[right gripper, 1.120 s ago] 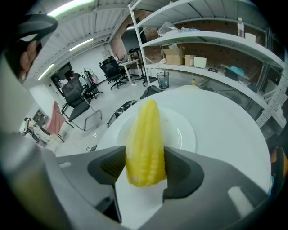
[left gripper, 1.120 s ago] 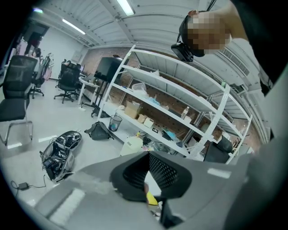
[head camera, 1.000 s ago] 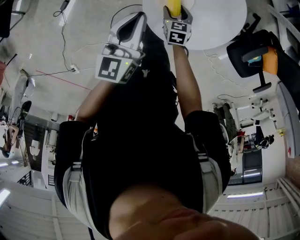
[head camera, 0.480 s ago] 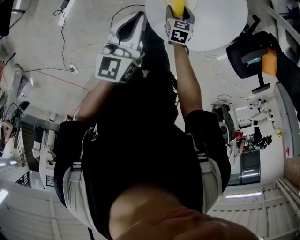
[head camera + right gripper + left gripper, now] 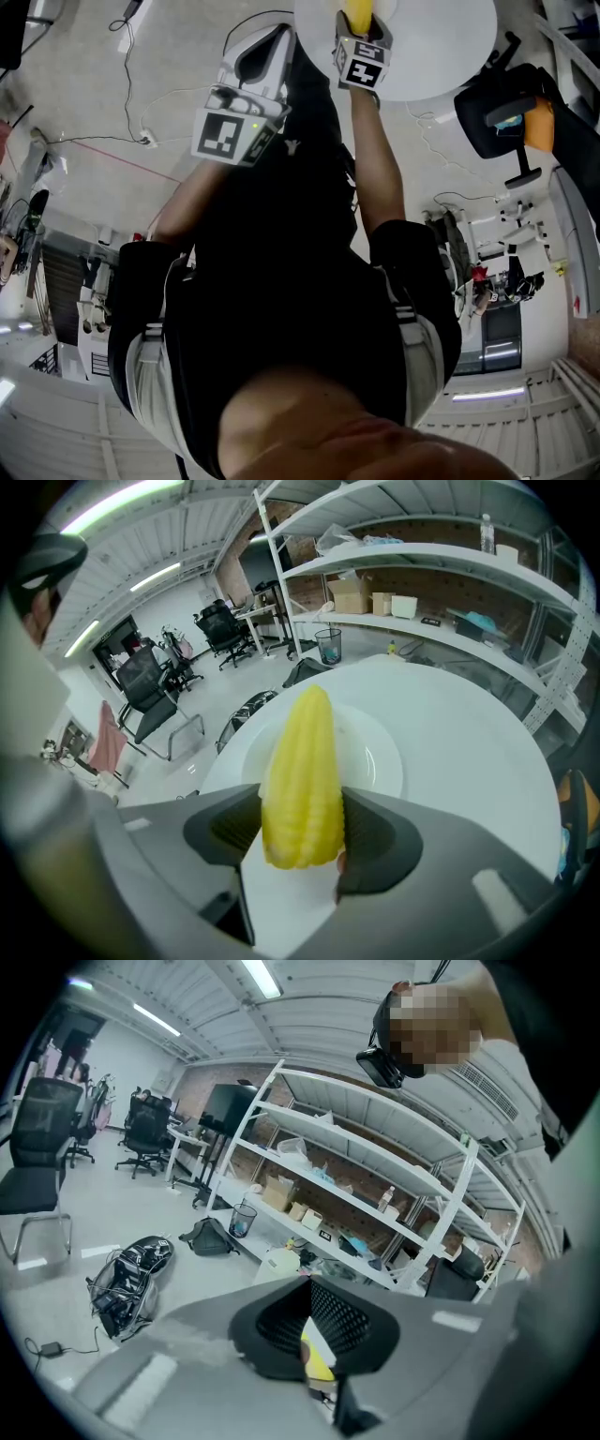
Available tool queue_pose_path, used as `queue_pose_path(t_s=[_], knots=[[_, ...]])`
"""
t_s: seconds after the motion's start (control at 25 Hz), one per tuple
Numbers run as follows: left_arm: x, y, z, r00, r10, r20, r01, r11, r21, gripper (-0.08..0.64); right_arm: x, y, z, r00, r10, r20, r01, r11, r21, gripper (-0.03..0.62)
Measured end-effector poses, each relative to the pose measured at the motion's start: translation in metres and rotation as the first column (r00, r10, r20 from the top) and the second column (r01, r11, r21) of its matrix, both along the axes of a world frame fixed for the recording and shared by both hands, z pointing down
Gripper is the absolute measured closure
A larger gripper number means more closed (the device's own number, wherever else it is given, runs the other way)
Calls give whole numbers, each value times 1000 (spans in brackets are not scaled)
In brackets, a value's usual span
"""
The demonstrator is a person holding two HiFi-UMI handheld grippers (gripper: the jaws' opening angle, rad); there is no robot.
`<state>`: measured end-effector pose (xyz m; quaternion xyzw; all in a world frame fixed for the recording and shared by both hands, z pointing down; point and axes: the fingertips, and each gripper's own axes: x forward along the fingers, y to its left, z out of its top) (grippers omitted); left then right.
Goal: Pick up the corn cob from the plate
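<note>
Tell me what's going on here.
A person holds a gripper in each hand at a round white table. The right gripper is clamped on the corn cob, gripping its thick end, with the tip pointing out over the white plate. Whether the cob is clear of the plate is hard to tell. The left gripper hangs off to the side, jaws together, holding nothing.

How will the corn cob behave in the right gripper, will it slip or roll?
Probably stiff: the corn cob stands straight between the fingers of the right gripper. Rounded and tapered, it may roll if released on the plate.
</note>
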<state>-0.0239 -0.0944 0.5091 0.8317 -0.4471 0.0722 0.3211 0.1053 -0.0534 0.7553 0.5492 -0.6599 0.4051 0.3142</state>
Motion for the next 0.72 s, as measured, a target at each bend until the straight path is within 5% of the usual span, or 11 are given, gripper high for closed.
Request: queue_pose_path(t_s=[0.56,0.72], knots=[[-5,10,-12,999,-21,-27,23,999,47,554,2,6,-9,1000,13,-2,-13,999,47,334],[-4,17,-4,1000,-5,-8,5,1000,3,554,4,4,-12,1000,22,4,-22,998,67,334]])
